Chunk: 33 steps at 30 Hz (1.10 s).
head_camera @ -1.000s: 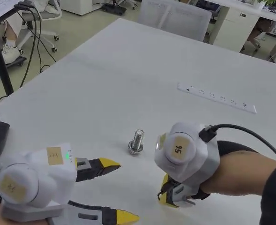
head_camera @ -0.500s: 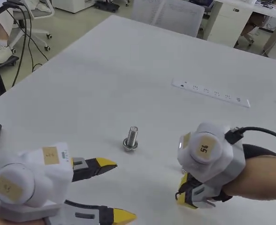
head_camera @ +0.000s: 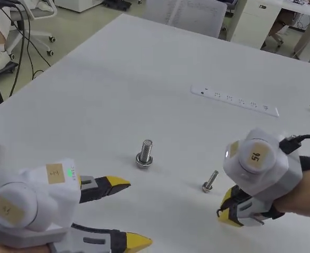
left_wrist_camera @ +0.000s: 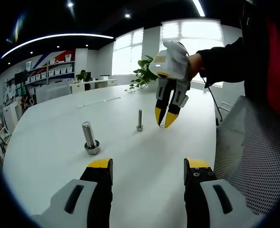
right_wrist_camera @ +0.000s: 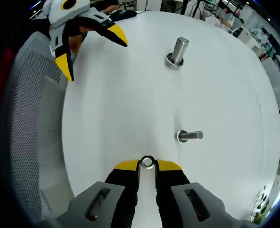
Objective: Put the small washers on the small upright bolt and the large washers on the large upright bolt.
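The large bolt [head_camera: 145,153] [left_wrist_camera: 89,137] [right_wrist_camera: 178,51] stands upright near the middle of the white table [head_camera: 144,79], with a wide ring at its base. To its right stands the thin small bolt [head_camera: 209,181] [left_wrist_camera: 140,120] [right_wrist_camera: 189,136]. My right gripper [head_camera: 224,213] [left_wrist_camera: 164,118] [right_wrist_camera: 147,165] points down just right of the small bolt and is shut on a small metal washer [right_wrist_camera: 147,162]. Near the front left, my left gripper [head_camera: 128,212] [left_wrist_camera: 148,167] [right_wrist_camera: 90,47] is open with nothing between its fingers, and it points toward both bolts.
A white power strip [head_camera: 233,100] lies at the far right of the table. A grey mesh chair [left_wrist_camera: 254,156] is close behind the right gripper at the near table edge. Office chairs [head_camera: 191,13] stand beyond the far edge.
My right gripper has moved to the right, away from the large bolt, and the small bolt now shows beside it. The left gripper has stayed put and open.
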Tool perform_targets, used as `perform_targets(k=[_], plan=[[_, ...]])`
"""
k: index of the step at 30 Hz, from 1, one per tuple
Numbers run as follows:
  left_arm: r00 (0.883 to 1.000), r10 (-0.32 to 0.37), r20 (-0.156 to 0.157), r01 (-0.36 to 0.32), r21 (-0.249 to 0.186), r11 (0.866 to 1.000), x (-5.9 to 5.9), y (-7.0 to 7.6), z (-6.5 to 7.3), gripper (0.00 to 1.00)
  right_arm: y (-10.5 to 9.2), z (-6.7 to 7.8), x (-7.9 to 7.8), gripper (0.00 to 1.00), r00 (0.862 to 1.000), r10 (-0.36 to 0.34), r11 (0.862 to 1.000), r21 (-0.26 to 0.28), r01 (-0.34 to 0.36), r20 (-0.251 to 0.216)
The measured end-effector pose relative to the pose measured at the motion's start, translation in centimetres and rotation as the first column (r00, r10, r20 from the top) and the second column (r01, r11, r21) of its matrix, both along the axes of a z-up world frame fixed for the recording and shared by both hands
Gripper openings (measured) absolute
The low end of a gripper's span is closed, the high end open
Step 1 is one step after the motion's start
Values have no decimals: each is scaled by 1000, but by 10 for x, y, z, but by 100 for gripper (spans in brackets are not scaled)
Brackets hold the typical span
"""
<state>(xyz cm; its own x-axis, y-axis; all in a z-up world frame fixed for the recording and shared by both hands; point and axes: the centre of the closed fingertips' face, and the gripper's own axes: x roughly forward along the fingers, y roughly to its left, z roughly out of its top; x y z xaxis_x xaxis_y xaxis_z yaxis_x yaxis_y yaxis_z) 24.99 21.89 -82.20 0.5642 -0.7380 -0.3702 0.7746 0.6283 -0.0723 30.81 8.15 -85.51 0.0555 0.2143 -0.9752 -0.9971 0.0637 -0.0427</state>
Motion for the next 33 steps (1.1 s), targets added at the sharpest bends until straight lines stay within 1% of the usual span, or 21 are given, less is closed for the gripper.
perform_targets(k=[4, 7, 9, 13, 16, 19, 25, 33], plan=[[1000, 0, -1, 0, 1, 1000, -1, 0, -1, 60, -4, 8, 3, 14, 1000, 3, 1000, -8, -3, 7], [1000, -1, -1, 1, 0, 1000, -1, 0, -1, 59, -4, 16, 4, 14, 1000, 5, 1000, -4, -5, 4], [1000, 0, -1, 0, -1, 1000, -1, 0, 0, 59, -3, 22, 6, 14, 1000, 13, 1000, -5, -13, 13], [1000, 1, 0, -1, -3, 1000, -1, 0, 0, 59, 3, 36, 14, 14, 999, 19, 1000, 12, -20, 32], [1000, 0, -2, 0, -2, 1000, -1, 0, 0, 59, 6, 43, 22, 14, 998, 27, 1000, 10, -28, 57], [1000, 0, 0, 0, -2, 1000, 0, 0, 1, 60, 10, 49, 29, 14, 997, 31, 999, 15, -32, 71], [1000, 2, -2, -2, -2, 1000, 1, 1, 0, 59, 22, 55, 39, 14, 994, 53, 998, 15, -55, 91], [1000, 10, -2, -10, 0, 1000, 2, 3, -1, 60, 29, 52, 47, 14, 992, 81, 997, 5, -82, 97]])
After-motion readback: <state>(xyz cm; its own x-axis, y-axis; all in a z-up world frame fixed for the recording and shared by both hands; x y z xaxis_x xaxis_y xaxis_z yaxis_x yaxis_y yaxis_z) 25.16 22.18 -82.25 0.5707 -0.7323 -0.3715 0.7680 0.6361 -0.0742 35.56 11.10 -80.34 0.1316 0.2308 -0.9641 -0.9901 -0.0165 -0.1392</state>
